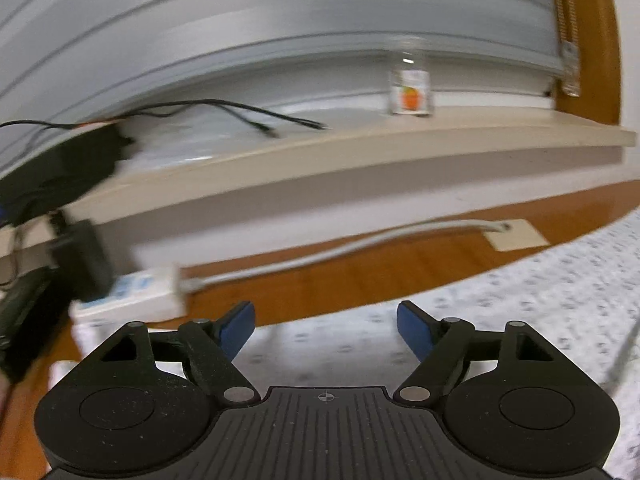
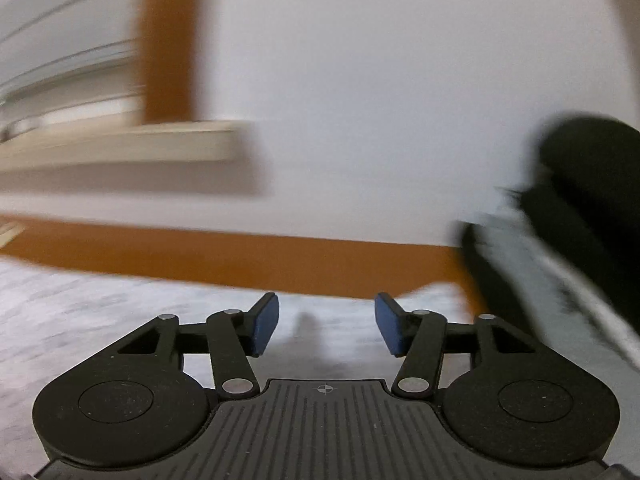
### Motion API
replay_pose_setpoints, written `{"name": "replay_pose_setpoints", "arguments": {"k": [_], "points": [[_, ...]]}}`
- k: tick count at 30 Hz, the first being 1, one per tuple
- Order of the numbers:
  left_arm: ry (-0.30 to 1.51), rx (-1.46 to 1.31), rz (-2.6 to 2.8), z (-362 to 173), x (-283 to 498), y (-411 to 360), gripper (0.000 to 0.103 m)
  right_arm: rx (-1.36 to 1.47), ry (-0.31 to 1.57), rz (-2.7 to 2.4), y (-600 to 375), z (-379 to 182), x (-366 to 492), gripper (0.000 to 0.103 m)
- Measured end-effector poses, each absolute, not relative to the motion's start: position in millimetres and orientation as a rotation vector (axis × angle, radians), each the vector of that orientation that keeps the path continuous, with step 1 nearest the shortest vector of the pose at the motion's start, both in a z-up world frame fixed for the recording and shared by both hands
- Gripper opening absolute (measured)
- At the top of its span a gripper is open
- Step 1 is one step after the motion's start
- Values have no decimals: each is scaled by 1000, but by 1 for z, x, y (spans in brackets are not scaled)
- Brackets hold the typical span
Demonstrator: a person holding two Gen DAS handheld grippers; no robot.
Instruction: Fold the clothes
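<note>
Patterned bedding (image 1: 540,280) spreading under both tools. Left gripper (image 1: 326,330) gaping wide, right gripper (image 2: 327,324) standing part open, both gripping nothing. Showing no clear garment; dark blurred mass (image 2: 580,216), possibly clothing, lying right of right gripper, so nearer that hand.

Beige window sill (image 1: 360,148) under grey blinds (image 1: 280,20) (white wall (image 2: 400,80) beside)

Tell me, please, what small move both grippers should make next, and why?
Probably lower both toward the white speckled fabric: the left gripper and right gripper hang open above it with nothing between their blue-padded fingers, so no cloth is gripped yet.
</note>
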State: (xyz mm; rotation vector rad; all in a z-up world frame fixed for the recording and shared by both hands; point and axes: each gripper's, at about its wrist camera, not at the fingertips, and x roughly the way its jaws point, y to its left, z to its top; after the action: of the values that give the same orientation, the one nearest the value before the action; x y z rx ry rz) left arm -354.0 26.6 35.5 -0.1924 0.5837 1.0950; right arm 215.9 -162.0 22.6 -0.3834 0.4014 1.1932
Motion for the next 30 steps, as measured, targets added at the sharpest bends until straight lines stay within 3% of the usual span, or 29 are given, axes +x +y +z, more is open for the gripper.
{"name": "replay_pose_setpoints", "arguments": {"k": [1,7,19,30], "points": [[594,-190,1088,32,-349,27,81,-401,394,1247,-161,24,200,37],[642,-207,1080,22,-344,33,81,-503,396,1576,-140,28,87,28],[629,-210,1188,39,-405,-5,84,-677,324,2028,-152,35,-91,28],[562,-326,1380,42,-513,-65,88,-779,247,2172,-178,40,-152,29]]}}
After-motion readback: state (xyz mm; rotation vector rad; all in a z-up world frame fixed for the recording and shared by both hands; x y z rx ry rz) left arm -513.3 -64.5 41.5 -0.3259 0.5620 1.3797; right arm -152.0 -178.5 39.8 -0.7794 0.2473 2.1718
